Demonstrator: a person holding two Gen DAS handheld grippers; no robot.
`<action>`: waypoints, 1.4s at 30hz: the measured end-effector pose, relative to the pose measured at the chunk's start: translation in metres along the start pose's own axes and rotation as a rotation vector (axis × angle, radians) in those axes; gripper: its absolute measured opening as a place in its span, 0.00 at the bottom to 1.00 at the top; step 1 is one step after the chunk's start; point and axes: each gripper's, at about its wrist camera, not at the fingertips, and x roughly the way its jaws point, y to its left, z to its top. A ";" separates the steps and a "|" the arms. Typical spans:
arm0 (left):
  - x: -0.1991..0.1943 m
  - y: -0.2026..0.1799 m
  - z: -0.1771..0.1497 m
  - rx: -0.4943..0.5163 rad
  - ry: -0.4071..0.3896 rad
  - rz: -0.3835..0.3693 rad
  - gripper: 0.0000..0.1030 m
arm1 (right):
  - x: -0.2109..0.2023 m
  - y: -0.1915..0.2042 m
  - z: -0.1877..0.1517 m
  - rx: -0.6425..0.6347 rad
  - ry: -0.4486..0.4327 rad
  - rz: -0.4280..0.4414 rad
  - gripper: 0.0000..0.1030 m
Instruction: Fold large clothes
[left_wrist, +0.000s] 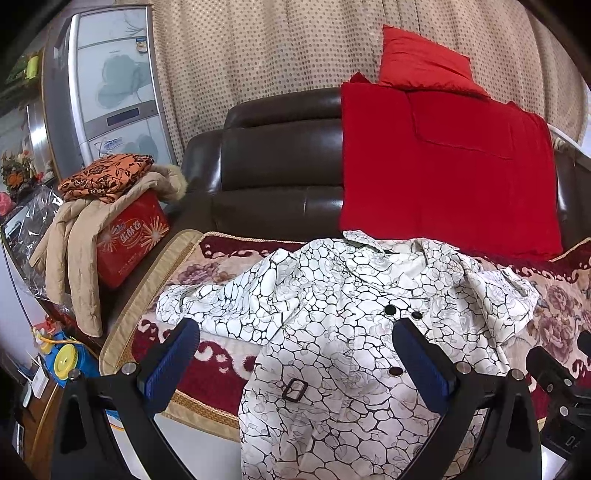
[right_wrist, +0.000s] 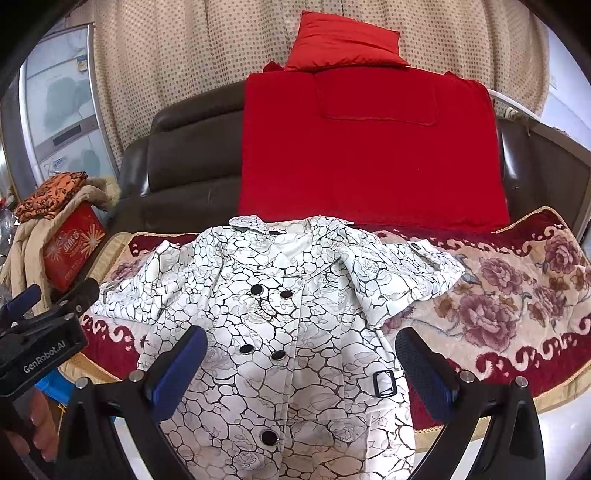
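From my left wrist view, my left claw (left_wrist: 295, 347) hangs released, its blue pads spread wide and gripping nothing, just above the near part of the coat (left_wrist: 343, 317). The coat lies face up on the floral blanket (left_wrist: 221, 273) that covers the sofa (left_wrist: 273, 162) seat, collar toward the far side, hem spilling over the near edge toward me. I judge the step in hand to be the first fold, so I should take the left sleeve (left_wrist: 207, 302), which stretches out flat to the left, pinch it near the cuff through one layer only, and carry it across the chest without dragging the body askew. At the right edge of this view I see part of my other tool. From my right wrist view, my right claw (right_wrist: 301, 349) is likewise released, pads well apart over the button front, holding nothing. Here the coat shows as white cloth veined with black crackle lines, double-breasted with dark round buttons (right_wrist: 280, 355), a wide collar (right_wrist: 258, 225), and a belt with a black buckle (right_wrist: 384, 384) on the right side. The right sleeve (right_wrist: 413, 266) lies short and bunched to the right, so I should smooth it before folding. The belt may slide loose, so I should tuck it inward first.
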 end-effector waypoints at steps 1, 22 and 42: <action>0.001 -0.001 0.000 0.001 0.002 0.000 1.00 | 0.001 -0.001 0.000 0.001 0.001 0.000 1.00; 0.083 -0.018 -0.032 0.034 0.238 -0.089 1.00 | 0.062 -0.074 -0.001 0.169 0.066 0.061 1.00; 0.154 -0.042 -0.061 0.104 0.359 -0.187 1.00 | 0.275 -0.323 -0.006 0.985 0.141 0.265 0.78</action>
